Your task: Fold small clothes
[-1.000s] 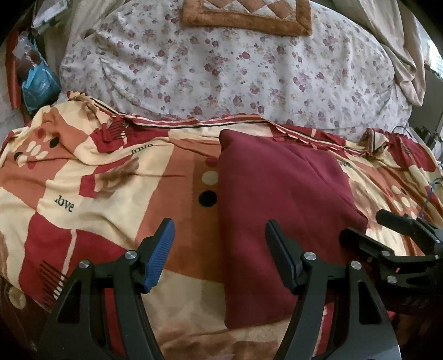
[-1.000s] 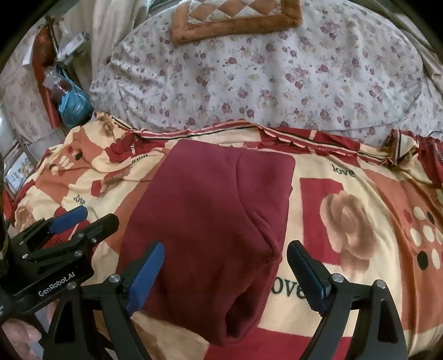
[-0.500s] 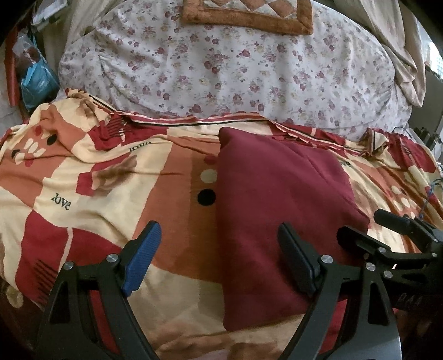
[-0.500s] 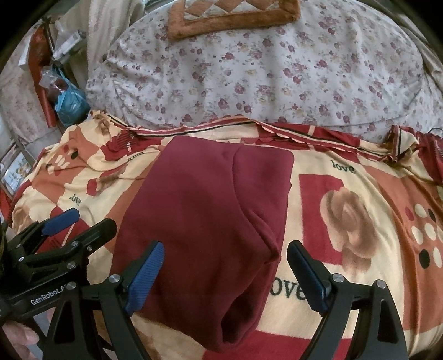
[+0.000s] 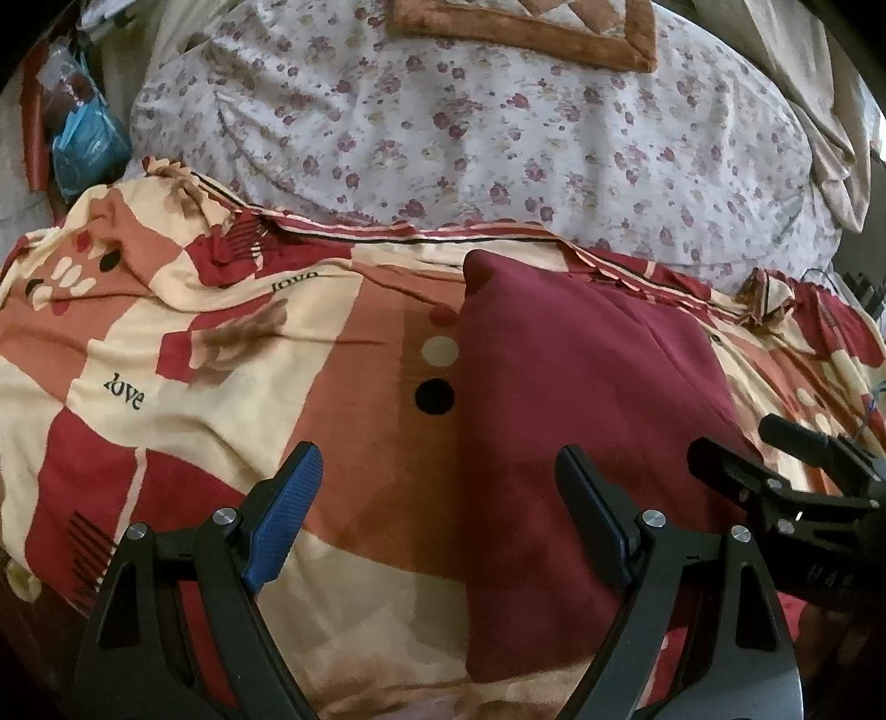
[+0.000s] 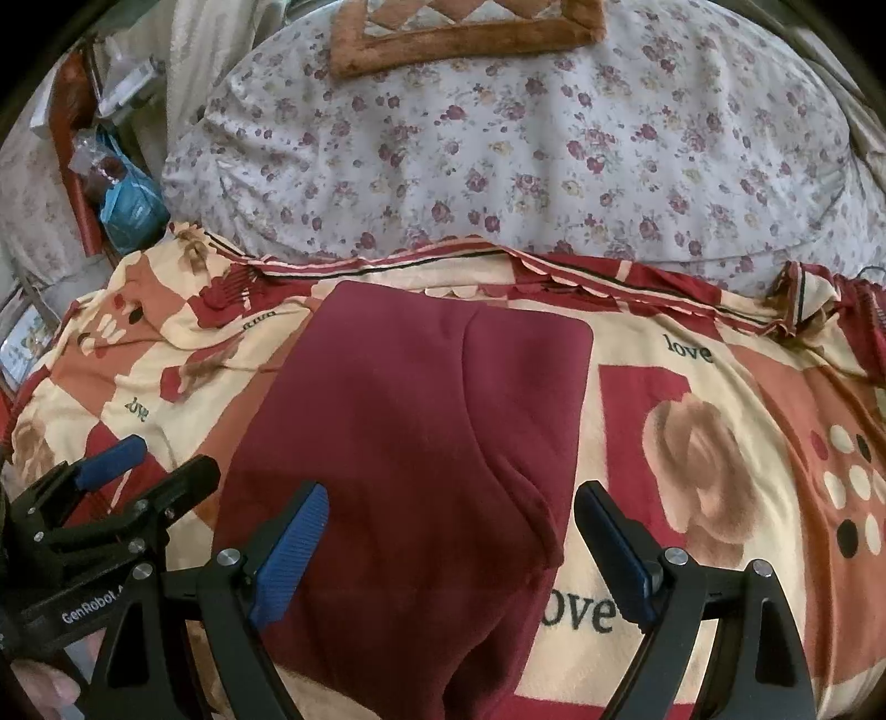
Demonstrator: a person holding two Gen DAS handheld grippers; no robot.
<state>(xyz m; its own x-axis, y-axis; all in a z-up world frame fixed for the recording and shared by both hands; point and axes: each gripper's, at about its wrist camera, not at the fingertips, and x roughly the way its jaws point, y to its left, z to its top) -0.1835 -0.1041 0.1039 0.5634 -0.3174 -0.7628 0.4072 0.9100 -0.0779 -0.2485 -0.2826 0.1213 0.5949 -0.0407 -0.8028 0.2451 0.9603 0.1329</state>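
A dark red garment (image 5: pixel 576 421) (image 6: pixel 410 443) lies folded into a long rectangle on a patterned bedspread. My left gripper (image 5: pixel 437 493) stands open above the garment's left edge, nothing between its fingers. Its right finger (image 5: pixel 592 526) hangs over the red cloth, its left one over the bedspread. My right gripper (image 6: pixel 451 537) is also open, hovering over the garment's near right part, where a fold line runs lengthwise. Each gripper shows in the other's view: the right gripper (image 5: pixel 775 459) at the right edge, the left gripper (image 6: pixel 138 465) at the lower left.
The bedspread (image 5: pixel 166 387) (image 6: pixel 720 443) is cream, orange and red with "love" printed on it. Behind it lies a floral quilt (image 5: pixel 470 138) (image 6: pixel 526 149) with a brown cushion (image 6: pixel 465 33) on top. A blue bag (image 5: pixel 83 144) sits off the bed at far left.
My left gripper's jaws have spread wider and the view has shifted slightly. The garment lies as before, and the right gripper has stayed where it was.
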